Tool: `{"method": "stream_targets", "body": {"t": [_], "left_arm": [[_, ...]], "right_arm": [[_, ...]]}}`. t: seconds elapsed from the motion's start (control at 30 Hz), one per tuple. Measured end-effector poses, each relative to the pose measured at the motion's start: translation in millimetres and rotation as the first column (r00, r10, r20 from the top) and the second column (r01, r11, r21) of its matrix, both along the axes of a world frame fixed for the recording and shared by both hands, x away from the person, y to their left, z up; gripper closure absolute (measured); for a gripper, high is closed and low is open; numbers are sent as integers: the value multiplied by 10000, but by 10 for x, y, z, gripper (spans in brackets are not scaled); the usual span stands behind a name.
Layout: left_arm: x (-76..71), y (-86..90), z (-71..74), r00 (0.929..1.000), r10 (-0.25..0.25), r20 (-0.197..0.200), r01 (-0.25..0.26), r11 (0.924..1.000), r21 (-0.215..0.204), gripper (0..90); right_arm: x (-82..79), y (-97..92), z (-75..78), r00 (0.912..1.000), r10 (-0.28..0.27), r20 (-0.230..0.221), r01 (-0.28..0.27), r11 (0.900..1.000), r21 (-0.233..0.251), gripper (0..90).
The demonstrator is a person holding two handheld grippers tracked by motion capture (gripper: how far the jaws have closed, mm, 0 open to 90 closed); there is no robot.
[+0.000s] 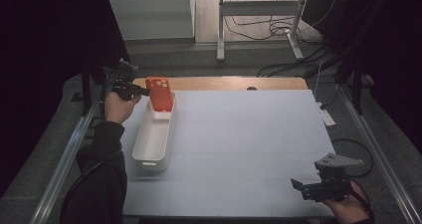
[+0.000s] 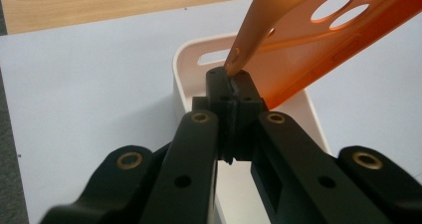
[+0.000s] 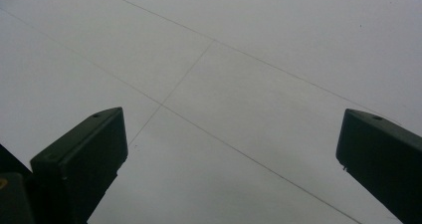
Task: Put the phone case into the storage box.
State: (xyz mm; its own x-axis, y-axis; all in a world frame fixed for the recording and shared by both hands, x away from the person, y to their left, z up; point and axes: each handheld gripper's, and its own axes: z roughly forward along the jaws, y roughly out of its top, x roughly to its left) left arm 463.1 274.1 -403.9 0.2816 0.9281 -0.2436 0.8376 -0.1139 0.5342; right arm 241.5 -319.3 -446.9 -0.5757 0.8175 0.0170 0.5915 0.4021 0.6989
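Phone case, orange with round camera holes at its far end, hangs tilted over the far end of a long white bin, at about ten o'clock on the tabletop. In the high view its lower edge sits over the bin's far end; whether it touches the bin I cannot tell. The left gripper comes in from the nine o'clock side of the case, and its fingers are clamped together on the case's edge. The left gripper view shows that grip close up: the two black fingers are pressed on the thin orange edge of the case, which rises up and to the right, and the rounded end of the bin with its handle slot lies just beyond them.

The bin runs lengthwise from about ten o'clock toward eight o'clock, near the left edge of the pale blue mat that covers the tabletop. A strip of bare wood shows along the far edge at twelve o'clock.

The right gripper is at about five o'clock, well apart from the bin and the case. Its fingers stand wide apart over the bare mat, with nothing between them.
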Motion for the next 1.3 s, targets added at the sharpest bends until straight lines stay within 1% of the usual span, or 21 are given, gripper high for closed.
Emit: {"method": "stream_targets", "body": {"t": [0.3,0.33,0.43,0.5,0.57,0.83,0.9,1.03,1.07,1.17,1.23,1.27,1.3], "left_arm": [[30,-20,-161,9997,102,-232,-102,9999,18,892],[30,-20,-161,9997,102,-232,-102,9999,18,892],[43,-40,-209,9995,87,-309,-82,9998,162,892],[49,-50,-229,9993,92,-361,-86,9998,165,892],[57,-59,-255,9990,89,-436,-78,9997,251,892],[82,-91,-349,9980,180,-598,-161,9993,326,891],[87,-87,-360,9981,264,-561,-253,9994,217,891],[98,-82,-363,9981,252,-553,-242,9995,190,885],[99,-82,-362,9985,194,-504,-182,9995,241,876],[94,-93,-359,9995,226,-201,-223,9996,163,825],[89,-92,-349,9996,266,-16,-266,9996,33,773],[86,-90,-343,9998,215,40,-215,9998,23,743],[80,-93,-335,9998,142,138,-143,9999,13,743]], "right_arm": [[2,7,-3,10000,48,-33,-48,10000,-59,0],[2,7,-4,10000,50,-35,-50,10000,-60,0],[2,6,-4,10000,75,-44,-75,10000,-49,0],[3,7,-5,9999,91,-43,-91,9999,-54,0],[3,8,-4,9999,109,-38,-110,9999,-58,0],[1,17,-8,9998,206,-45,-207,9997,-125,0],[1,17,-8,9998,214,-45,-215,9997,-123,0],[3,15,-8,9998,198,-64,-199,9997,-108,0],[3,15,-8,9998,205,-66,-206,9997,-108,0],[2,16,-8,9997,227,-56,-228,9997,-108,0],[1,15,-7,9997,233,-50,-233,9997,-101,0],[1,13,-7,9997,223,-48,-223,9997,-97,0],[1,13,-7,9997,223,-48,-223,9997,-97,0]]}}
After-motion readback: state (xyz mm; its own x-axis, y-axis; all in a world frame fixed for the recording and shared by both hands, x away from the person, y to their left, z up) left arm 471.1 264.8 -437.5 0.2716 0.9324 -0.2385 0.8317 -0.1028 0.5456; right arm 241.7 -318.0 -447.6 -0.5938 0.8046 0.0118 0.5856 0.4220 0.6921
